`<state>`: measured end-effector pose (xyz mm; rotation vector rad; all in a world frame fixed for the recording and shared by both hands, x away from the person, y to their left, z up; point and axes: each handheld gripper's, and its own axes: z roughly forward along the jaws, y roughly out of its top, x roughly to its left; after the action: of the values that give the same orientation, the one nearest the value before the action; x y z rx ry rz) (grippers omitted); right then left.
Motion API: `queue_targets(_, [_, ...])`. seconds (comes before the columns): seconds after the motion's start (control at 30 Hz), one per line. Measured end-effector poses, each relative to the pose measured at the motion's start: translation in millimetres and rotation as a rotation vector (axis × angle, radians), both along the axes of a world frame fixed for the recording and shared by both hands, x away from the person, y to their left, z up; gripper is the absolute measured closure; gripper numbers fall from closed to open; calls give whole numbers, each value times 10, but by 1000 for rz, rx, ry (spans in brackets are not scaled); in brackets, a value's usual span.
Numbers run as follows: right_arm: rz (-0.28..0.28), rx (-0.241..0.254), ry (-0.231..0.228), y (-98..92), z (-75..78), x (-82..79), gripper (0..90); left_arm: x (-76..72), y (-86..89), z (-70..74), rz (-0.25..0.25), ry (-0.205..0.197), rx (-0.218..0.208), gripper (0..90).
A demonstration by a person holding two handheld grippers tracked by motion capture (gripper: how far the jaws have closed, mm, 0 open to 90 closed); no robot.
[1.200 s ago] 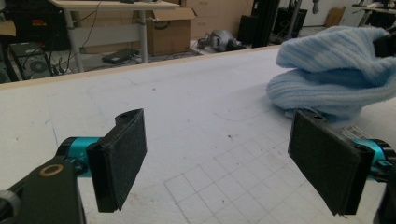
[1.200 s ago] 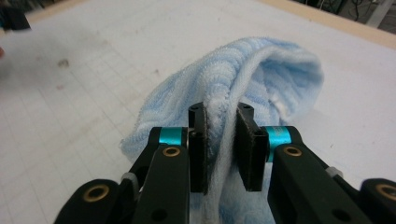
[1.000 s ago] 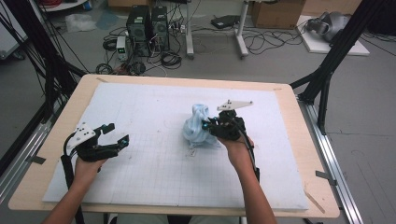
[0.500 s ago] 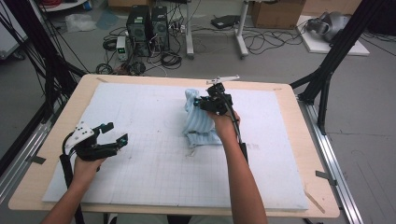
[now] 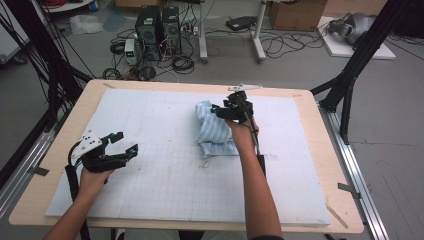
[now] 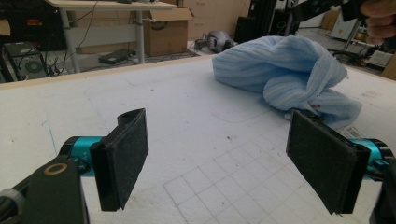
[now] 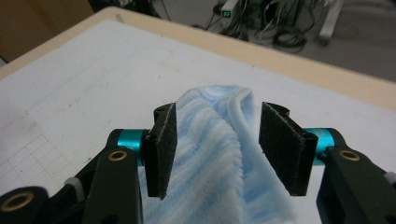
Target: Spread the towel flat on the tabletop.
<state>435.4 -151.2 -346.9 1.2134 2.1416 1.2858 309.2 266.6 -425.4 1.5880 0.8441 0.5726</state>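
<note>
I held my right gripper (image 7: 212, 149) over the far end of a crumpled blue striped towel (image 5: 212, 132) on the white worktop (image 5: 160, 185), fingers apart, gripping nothing; my left gripper (image 6: 224, 158) sat well apart from it, fingers wide open and empty.

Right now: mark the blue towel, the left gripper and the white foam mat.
blue towel (image 5: 212, 131): high view, middle of the striped bundle.
left gripper (image 5: 124, 142): high view, midway between its open jaws.
white foam mat (image 5: 155, 177): high view, bare gridded patch near the middle.
</note>
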Motion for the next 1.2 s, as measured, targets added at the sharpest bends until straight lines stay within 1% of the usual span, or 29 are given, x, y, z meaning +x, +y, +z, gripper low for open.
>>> queue_targets(0.03, [0, 0, 0, 0, 0, 0, 464, -2, -1, 4, -1, -2, 1, 214])
queue_targets(0.07, [2, 0, -10, -45, 25, -39, 464, -5, -4, 7, 0, -5, 4, 214])
queue_targets(0.1, [5, 12, -19, -105, 49, -95, 464, -8, -7, 9, -1, -5, 5, 214])
queue_targets(0.17, [12, 6, -33, -199, 70, -222, 465, -10, -18, 6, -1, -4, 5, 215])
queue_targets(0.2, [19, 3, -38, -240, 59, -314, 465, -8, -20, 5, -3, -5, 7, 215])
queue_targets(0.23, [28, -3, -42, -260, 44, -371, 464, -7, -25, 2, -3, -3, 8, 215])
queue_targets(0.27, [51, -34, -51, -294, -41, -552, 463, -5, -31, 1, -10, -1, 10, 218])
queue_targets(0.3, [58, -47, -46, -299, -82, -609, 464, -5, -31, 1, -10, -1, 10, 221])
queue_targets(0.33, [65, -70, -40, -306, -144, -675, 469, -8, -35, 1, -11, 0, 9, 222])
queue_targets(0.4, [77, -116, -2, -308, -292, -778, 476, -11, -36, 2, -13, 1, 11, 225])
queue_targets(0.43, [77, -116, -2, -308, -292, -778, 476, -11, -38, 1, -14, 0, 10, 225])
queue_targets(0.47, [84, -134, 20, -304, -373, -817, 484, -10, -39, 1, -15, 0, 10, 227])
queue_targets(0.5, [97, -167, 72, -278, -546, -857, 483, -10, -41, 0, -15, 0, 9, 227])
queue_targets(0.53, [97, -167, 72, -278, -546, -857, 483, -10, -42, 1, -14, 0, 10, 227])
queue_targets(0.63, [101, -187, 104, -220, -709, -841, 492, -12, -50, 1, -15, 0, 12, 227])
queue_targets(0.67, [84, -215, 126, -164, -800, -787, 531, -13, -52, 0, -15, 0, 12, 227])
queue_targets(0.7, [84, -215, 126, -164, -800, -787, 531, -13, -53, -1, -15, 0, 11, 227])
queue_targets(0.73, [77, -222, 126, -152, -823, -767, 574, -10, -54, -1, -15, 1, 13, 227])
queue_targets(0.8, [84, -230, 159, -123, -869, -724, 712, -6, -52, -1, -16, -1, 12, 227])
queue_targets(0.83, [92, -231, 166, -116, -878, -723, 767, -5, -51, 0, -16, -1, 10, 227])
queue_targets(0.9, [109, -229, 172, -119, -866, -753, 827, -5, -51, -1, -16, 1, 6, 233])
queue_targets(0.93, [118, -225, 164, -129, -853, -786, 836, -4, -49, 0, -21, 1, 10, 242])
queue_targets(0.97, [132, -212, 162, -157, -830, -854, 842, -6, -54, -1, -24, 2, 10, 257])
queue_targets(1.0, [132, -212, 162, -157, -830, -854, 842, -8, -58, 1, -27, 1, 14, 257])
queue_targets(1.03, [158, -197, 152, -200, -794, -962, 842, -13, -66, 4, -27, 0, 14, 257])
queue_targets(1.07, [158, -197, 152, -200, -794, -962, 842, -16, -74, 7, -30, -1, 14, 257])
queue_targets(1.1, [193, -182, 136, -258, -746, -1089, 841, -19, -80, 12, -34, -2, 18, 258])
queue_targets(1.13, [193, -182, 136, -258, -746, -1089, 841, -23, -91, 15, -32, -4, 17, 258])
queue_targets(1.2, [212, -174, 125, -323, -695, -1224, 841, -24, -111, 21, -36, -4, 17, 257])
